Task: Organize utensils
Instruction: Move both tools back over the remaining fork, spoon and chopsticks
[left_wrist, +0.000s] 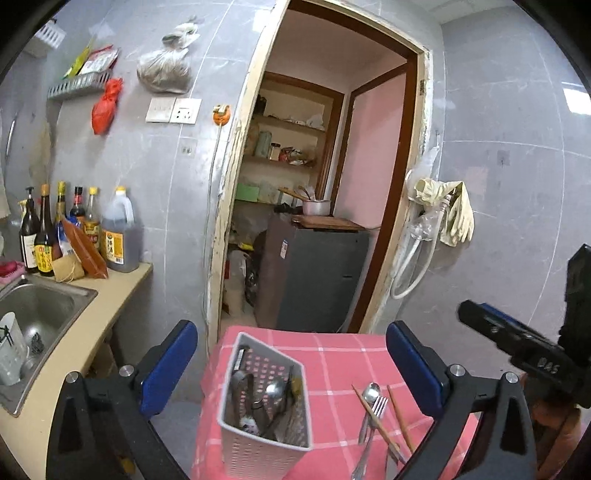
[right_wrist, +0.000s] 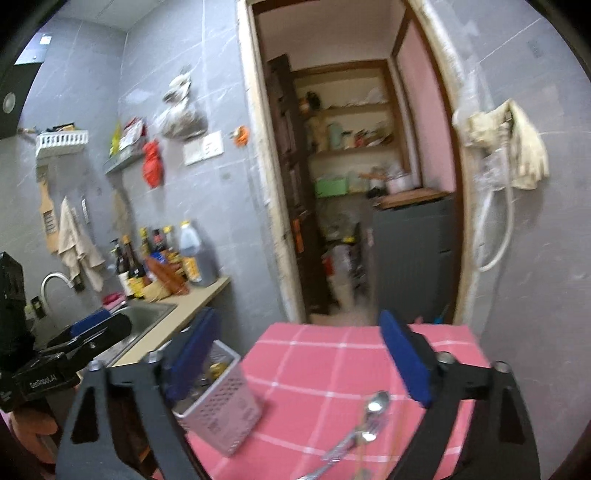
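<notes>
Both grippers, left (left_wrist: 291, 363) and right (right_wrist: 301, 363), hang open and empty; we're mid-sort, next grab the spoon (left_wrist: 370, 394) for the caddy (left_wrist: 264, 398)

Grey tiled walls (left_wrist: 517, 166) are seen ahead of the tool. An open doorway (left_wrist: 332, 184) with a worn pale frame gives onto a pink-walled room with wooden shelves (left_wrist: 291, 125). Left of the tool, a beige surface (left_wrist: 122, 284) with a steel sink (left_wrist: 44, 306) is noted.
</notes>
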